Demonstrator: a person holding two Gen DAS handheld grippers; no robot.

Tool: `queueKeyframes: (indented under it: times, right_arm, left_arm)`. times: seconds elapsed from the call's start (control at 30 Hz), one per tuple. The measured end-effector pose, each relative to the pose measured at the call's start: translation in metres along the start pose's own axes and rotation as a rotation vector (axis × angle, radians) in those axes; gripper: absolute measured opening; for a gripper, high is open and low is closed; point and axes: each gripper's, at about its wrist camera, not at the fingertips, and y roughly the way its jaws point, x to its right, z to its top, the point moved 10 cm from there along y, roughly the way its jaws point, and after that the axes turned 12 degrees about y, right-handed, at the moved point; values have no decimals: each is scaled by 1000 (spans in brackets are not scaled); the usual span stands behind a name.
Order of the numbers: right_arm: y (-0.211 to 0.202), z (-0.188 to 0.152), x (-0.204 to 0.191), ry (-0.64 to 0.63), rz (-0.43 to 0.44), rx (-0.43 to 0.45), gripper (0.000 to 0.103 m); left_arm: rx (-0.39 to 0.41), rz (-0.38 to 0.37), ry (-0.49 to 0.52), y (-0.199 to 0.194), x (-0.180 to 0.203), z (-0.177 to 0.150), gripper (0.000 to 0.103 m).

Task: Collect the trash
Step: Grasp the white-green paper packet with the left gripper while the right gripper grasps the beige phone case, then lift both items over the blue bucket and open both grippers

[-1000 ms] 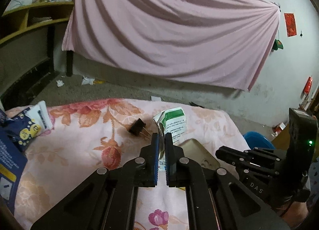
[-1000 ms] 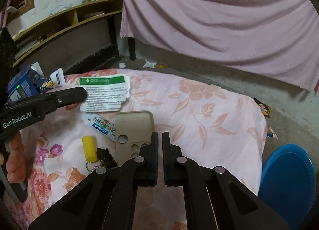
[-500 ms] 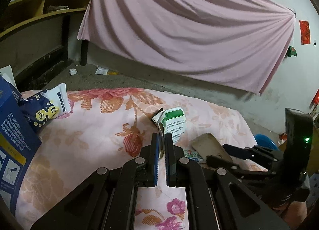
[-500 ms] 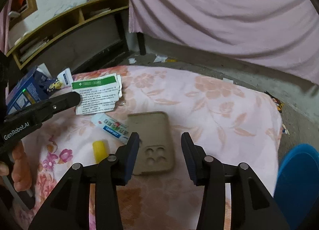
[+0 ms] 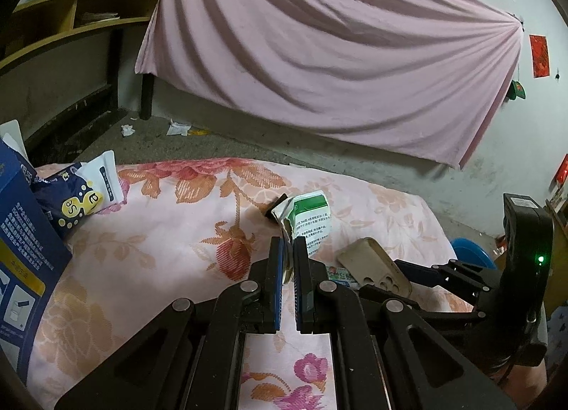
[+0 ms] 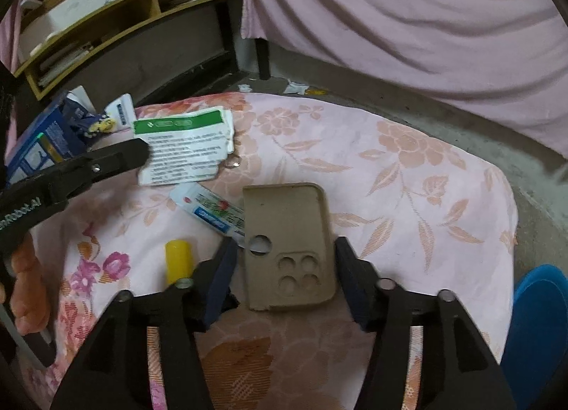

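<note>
1. Left wrist view: left tongs pressed onto the torn edge of a green-and-white paper packet, which stands up above the floral cloth.
2. Just behind the packet: a small black object, too hidden to identify.
3. Far left: blue box holding a navy snack wrapper, both at the cloth's edge.
4. Right of the packet: tan phone case lying flat, with the right tongs just beside it.
5. Right wrist view: right tongs spread wide, one finger on each side of the phone case, camera-hole end nearest; contact with the case not discernible.
6. Left of the case: a blue-and-white tube partly under its edge, and a yellow cylinder near the left finger.
7. Upper left: packet gripped at its left edge by the left tongs. Blue bin beyond the cloth's right edge.
</note>
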Motion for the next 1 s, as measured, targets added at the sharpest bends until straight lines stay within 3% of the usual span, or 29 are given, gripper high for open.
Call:
queueKeyframes:
  times: [0.13,0.3,0.57,0.77,1.0]
  right_arm:
    - [-3,1,-3,-15,-27,25,49]
    - [-21,9,2,-6,-39,124,49]
    - [-98,32,16,50,21,466,49]
    - [-173,45,31,96,30,731,49]
    - [-233,44,61,121,-47,892,49]
  left_arm:
    - [24,-3,23,-3,4,3,3]
    - [100,9,68,-17,12,9,3]
    - [377,68,200,-73,50,27,3]
    - [460,44,243,-95,90,44,3]
    - [541,-12,315,-116,154,77,3]
